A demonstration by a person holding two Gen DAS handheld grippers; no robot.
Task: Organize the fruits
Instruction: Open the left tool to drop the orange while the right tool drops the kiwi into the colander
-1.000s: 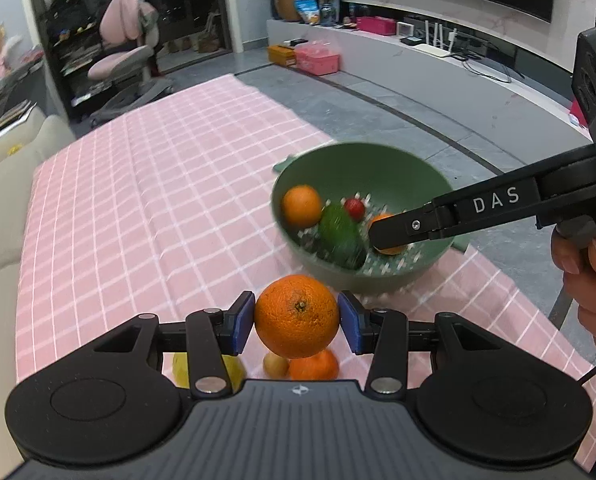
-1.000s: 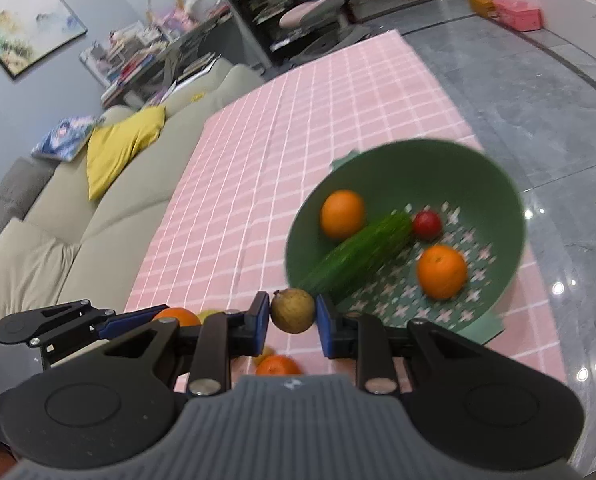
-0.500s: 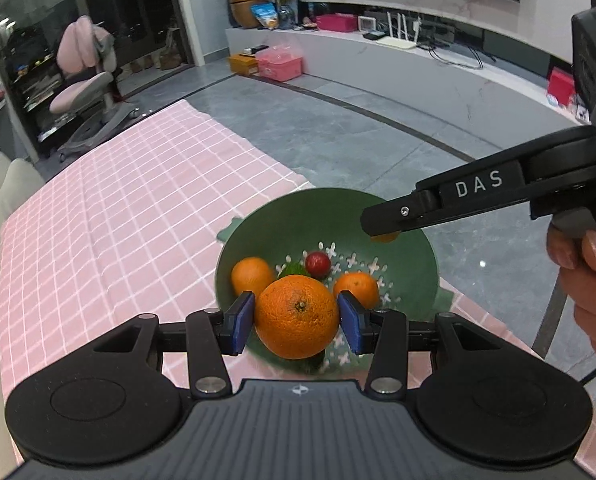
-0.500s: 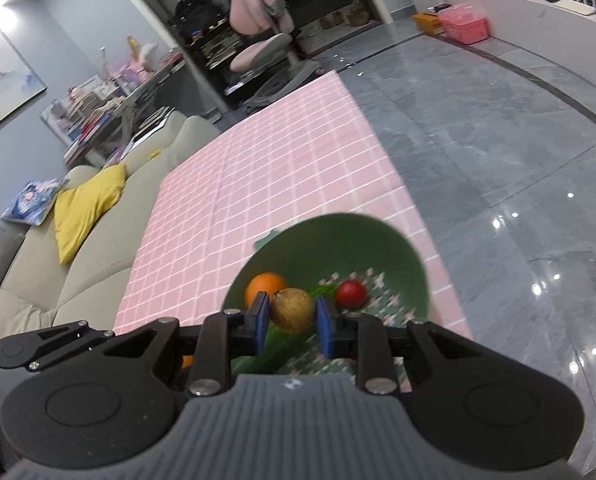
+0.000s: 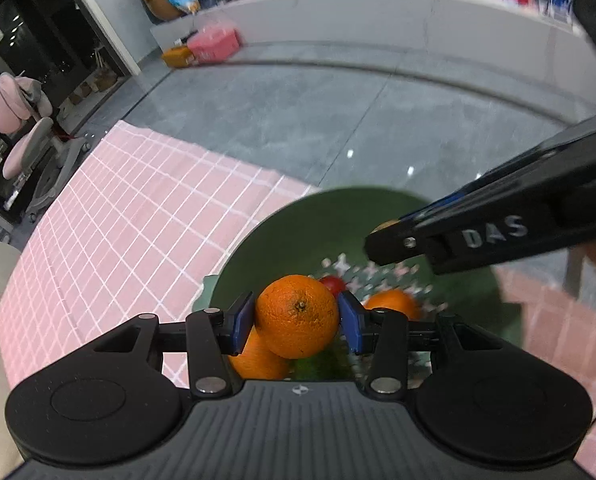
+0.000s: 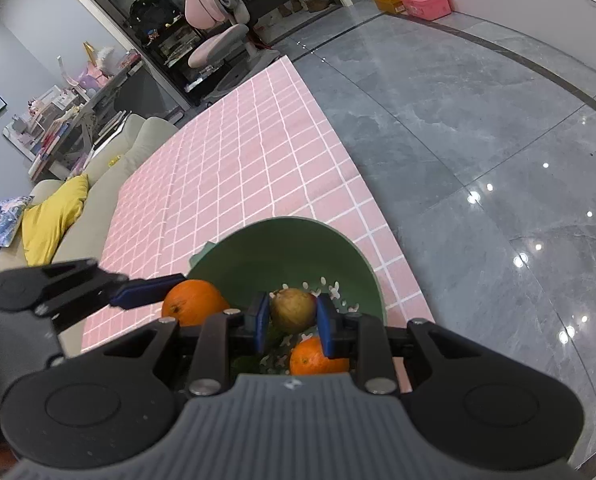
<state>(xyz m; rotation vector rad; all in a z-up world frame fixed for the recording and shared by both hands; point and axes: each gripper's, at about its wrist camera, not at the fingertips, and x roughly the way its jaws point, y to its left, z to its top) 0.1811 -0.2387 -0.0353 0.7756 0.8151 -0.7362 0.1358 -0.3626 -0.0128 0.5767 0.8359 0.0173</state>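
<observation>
Large orange [image 5: 298, 316]: clamped in your left gripper [image 5: 298, 318], blue pads against both sides, held above green bowl [image 5: 318, 220]. Small brownish-yellow fruit [image 6: 293, 310]: pinched in your right gripper [image 6: 293, 316], jaws narrow, also above bowl. Bowl contents: two oranges [image 5: 392, 304], small red fruit [image 5: 333, 283], dark green item, partly hidden. Bowl sits on pink checked cloth [image 6: 238, 160] near edge of surface. Beyond: grey floor [image 6: 478, 120], sofa with yellow cushion [image 6: 52, 216].
</observation>
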